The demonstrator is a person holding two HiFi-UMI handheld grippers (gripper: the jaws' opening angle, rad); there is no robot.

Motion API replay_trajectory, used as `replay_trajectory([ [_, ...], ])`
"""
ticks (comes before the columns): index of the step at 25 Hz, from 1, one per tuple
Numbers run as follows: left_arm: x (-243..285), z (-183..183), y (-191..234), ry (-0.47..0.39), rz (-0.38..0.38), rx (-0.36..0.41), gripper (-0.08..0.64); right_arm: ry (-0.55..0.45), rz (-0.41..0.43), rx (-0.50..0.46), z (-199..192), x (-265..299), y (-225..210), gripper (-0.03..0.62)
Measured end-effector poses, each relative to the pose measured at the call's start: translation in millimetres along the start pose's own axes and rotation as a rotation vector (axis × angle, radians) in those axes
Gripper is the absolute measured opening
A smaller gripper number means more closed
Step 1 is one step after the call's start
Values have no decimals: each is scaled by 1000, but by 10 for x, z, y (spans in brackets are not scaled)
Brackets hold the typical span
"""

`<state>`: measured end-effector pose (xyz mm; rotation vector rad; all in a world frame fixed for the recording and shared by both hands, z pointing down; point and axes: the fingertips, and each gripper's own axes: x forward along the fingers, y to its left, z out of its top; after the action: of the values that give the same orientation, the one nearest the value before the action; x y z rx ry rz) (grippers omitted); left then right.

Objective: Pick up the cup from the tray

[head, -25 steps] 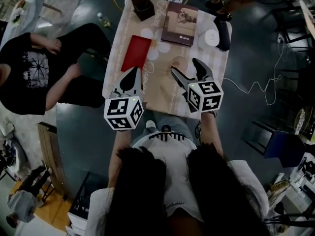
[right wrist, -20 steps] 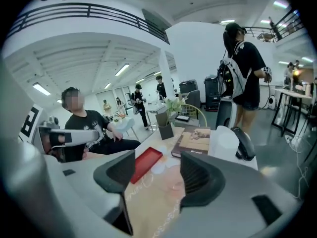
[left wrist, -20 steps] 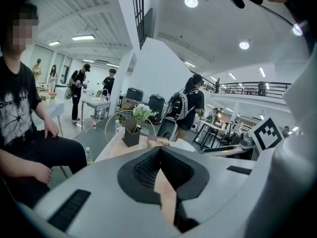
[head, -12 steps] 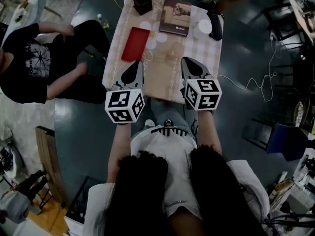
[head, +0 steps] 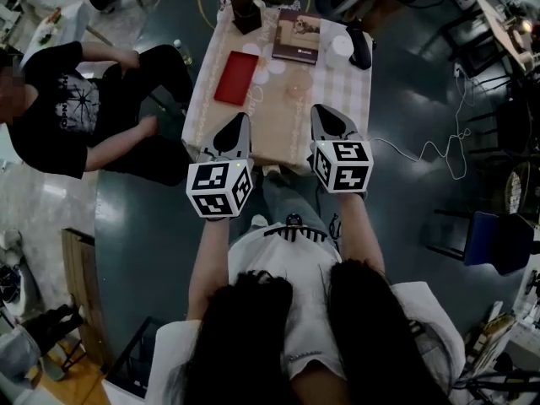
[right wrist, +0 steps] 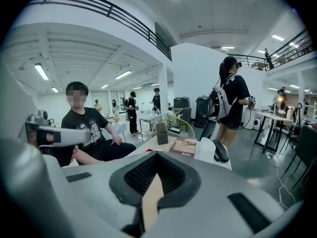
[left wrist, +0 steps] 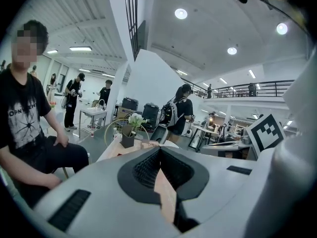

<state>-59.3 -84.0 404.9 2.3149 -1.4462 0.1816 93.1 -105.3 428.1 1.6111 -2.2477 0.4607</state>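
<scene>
A flat red tray [head: 235,78] lies on the left half of the small table [head: 278,129]; I see nothing standing on it. A white cup [head: 341,47] stands at the table's far right, beside a black object [head: 360,49]; in the right gripper view the white cup [right wrist: 207,150] is ahead and to the right. My left gripper [head: 239,125] and right gripper [head: 319,112] hover side by side over the table's near edge, well short of tray and cup. Both are shut with nothing between their jaws. The left gripper [left wrist: 159,150] and right gripper [right wrist: 156,155] show their tips meeting.
A book [head: 300,35] and a dark plant pot [head: 245,11] stand at the table's far end. A seated person [head: 76,116] is close to the table's left side. A cable [head: 422,154] trails over the floor at the right. Other people stand farther off.
The right gripper's jaws have gone from wide open to shut, on nothing. Both grippers have drawn back from over the table's middle to its near edge.
</scene>
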Motion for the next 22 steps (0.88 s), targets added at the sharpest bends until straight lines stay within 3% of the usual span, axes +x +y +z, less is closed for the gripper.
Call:
replay_trajectory([
  [11, -582, -78, -289, -42, -32, 39, 8, -67, -72, -9, -54, -598, 238, 8],
  [22, -829, -311, -379, -18, -46, 37, 8, -57, -139, -50, -233, -1040, 282, 6],
])
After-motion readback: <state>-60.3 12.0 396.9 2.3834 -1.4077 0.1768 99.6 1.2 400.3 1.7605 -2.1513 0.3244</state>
